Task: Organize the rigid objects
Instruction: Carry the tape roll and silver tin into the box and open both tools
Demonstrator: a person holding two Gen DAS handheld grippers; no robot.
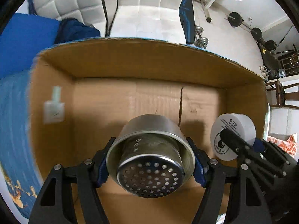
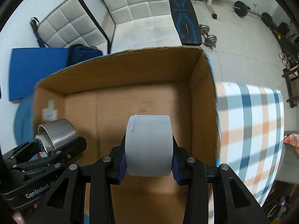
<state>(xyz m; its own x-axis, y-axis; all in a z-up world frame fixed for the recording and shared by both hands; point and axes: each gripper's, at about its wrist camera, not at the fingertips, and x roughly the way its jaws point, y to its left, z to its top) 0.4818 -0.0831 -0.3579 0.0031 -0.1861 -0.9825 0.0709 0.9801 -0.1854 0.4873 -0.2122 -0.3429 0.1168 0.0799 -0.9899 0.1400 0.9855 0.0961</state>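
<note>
An open cardboard box [image 1: 149, 63] lies below both grippers, its brown floor bare. My left gripper [image 1: 151, 160] is shut on a steel cup [image 1: 149, 130] with a perforated strainer insert [image 1: 151, 179], held above the box's near part. My right gripper [image 2: 149, 156] is shut on a white round plastic jar [image 2: 149, 143], gripped by its flat ends over the box's middle. In the left wrist view the jar [image 1: 233, 130] and the right gripper's fingers [image 1: 235, 145] show at the right. The right wrist view shows the steel cup [image 2: 58, 132] at the left, in the other gripper.
A white sticker [image 1: 53, 110] is on the box's left inner wall. White quilted chairs [image 2: 138, 9], a blue mat [image 2: 37, 71] and gym weights [image 2: 209, 35] stand on the tiled floor beyond. A striped cloth [image 2: 250, 130] lies right of the box.
</note>
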